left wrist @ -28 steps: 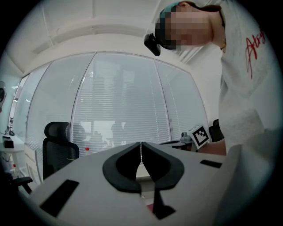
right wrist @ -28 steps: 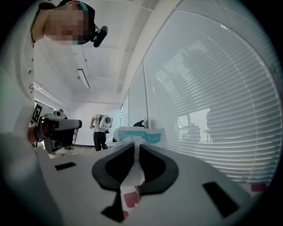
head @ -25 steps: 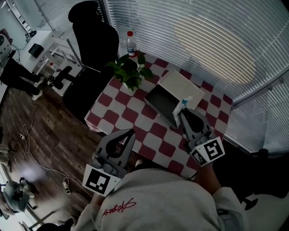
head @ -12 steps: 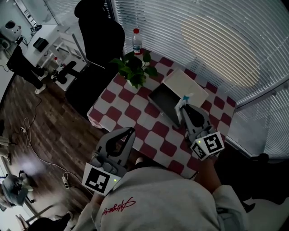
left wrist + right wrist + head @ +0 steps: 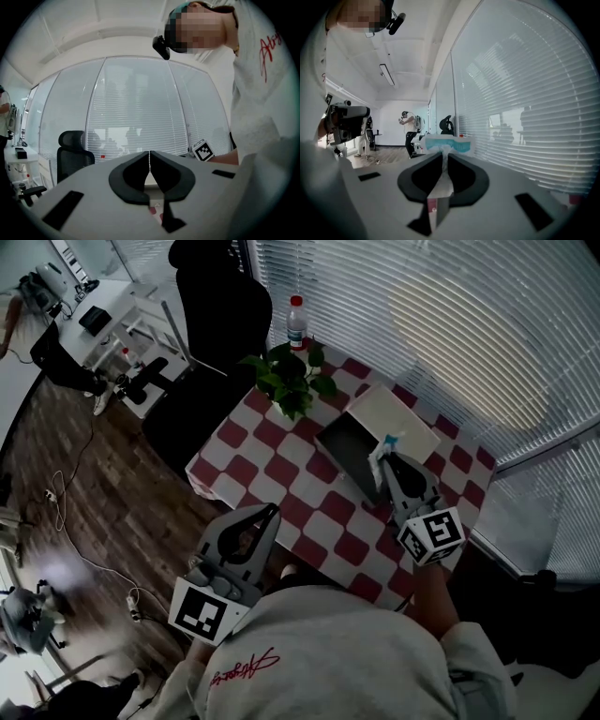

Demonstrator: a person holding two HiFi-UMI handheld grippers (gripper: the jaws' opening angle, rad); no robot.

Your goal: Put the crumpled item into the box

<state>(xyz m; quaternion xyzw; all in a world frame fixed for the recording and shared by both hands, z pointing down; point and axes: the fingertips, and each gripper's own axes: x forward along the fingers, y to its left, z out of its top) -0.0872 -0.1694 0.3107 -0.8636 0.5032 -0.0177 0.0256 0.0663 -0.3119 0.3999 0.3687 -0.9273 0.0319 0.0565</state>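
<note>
A white box [image 5: 389, 415] with a dark open inside lies on the red-and-white checked table [image 5: 267, 465], toward its right side. My right gripper [image 5: 382, 454] hangs over the box's near right edge, shut on a crumpled white and teal wrapper [image 5: 383, 446]. In the right gripper view the wrapper [image 5: 444, 143] sticks out past the gripper [image 5: 444, 154], pinched between the jaws. My left gripper [image 5: 267, 515] is held off the table's near left edge. Its jaws [image 5: 149, 157] meet at the tips with nothing between them.
A potted green plant [image 5: 289, 379] and a red-capped bottle [image 5: 296, 322] stand at the table's far corner. A black office chair [image 5: 211, 310] stands beside the table on the left. Window blinds [image 5: 450, 324] run behind it. Cables lie on the wooden floor [image 5: 66, 493].
The right gripper with the wrapper has sunk a little and shifted over the box's edge. The head view has drifted, so the table sits slightly further right. The left gripper has kept still.
</note>
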